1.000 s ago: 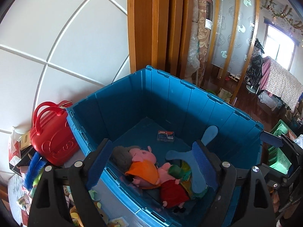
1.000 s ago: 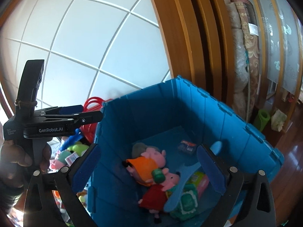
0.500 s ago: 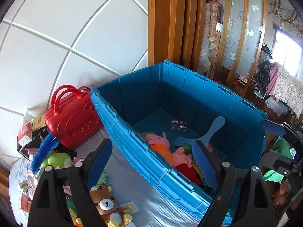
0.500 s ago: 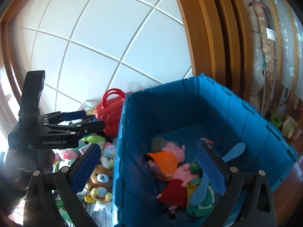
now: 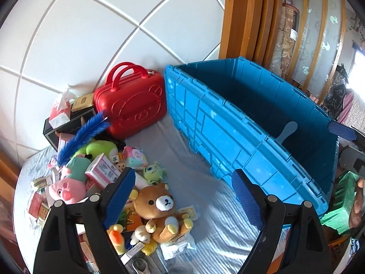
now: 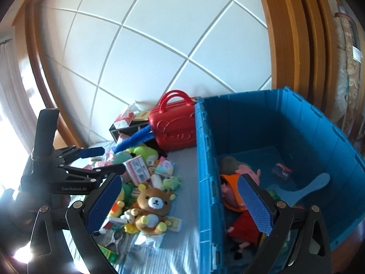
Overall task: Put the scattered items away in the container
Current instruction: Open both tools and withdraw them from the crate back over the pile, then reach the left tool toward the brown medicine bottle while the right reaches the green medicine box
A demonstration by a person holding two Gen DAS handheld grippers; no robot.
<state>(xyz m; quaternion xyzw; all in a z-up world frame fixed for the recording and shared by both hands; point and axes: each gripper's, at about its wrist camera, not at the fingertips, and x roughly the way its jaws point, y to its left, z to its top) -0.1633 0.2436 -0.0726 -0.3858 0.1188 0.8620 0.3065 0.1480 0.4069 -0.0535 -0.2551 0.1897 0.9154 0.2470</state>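
Note:
A big blue crate stands on a grey cloth. Inside lie pig plush toys, a small box and a light blue paddle. Left of the crate is a heap of toys with a brown bear plush, a green monster plush and a pink box. My left gripper is open and empty above the cloth between bear and crate; it also shows in the right wrist view. My right gripper is open and empty over the crate's left wall.
A red case stands against the white panelled wall behind the heap, with a blue feather, a tissue pack and a black box beside it. Scissors lie at the heap's front. Wooden frames stand behind the crate.
Both grippers have swung left, away from over the crate towards the toy heap. The left one has left the crate and now hangs over the cloth. Both stayed open.

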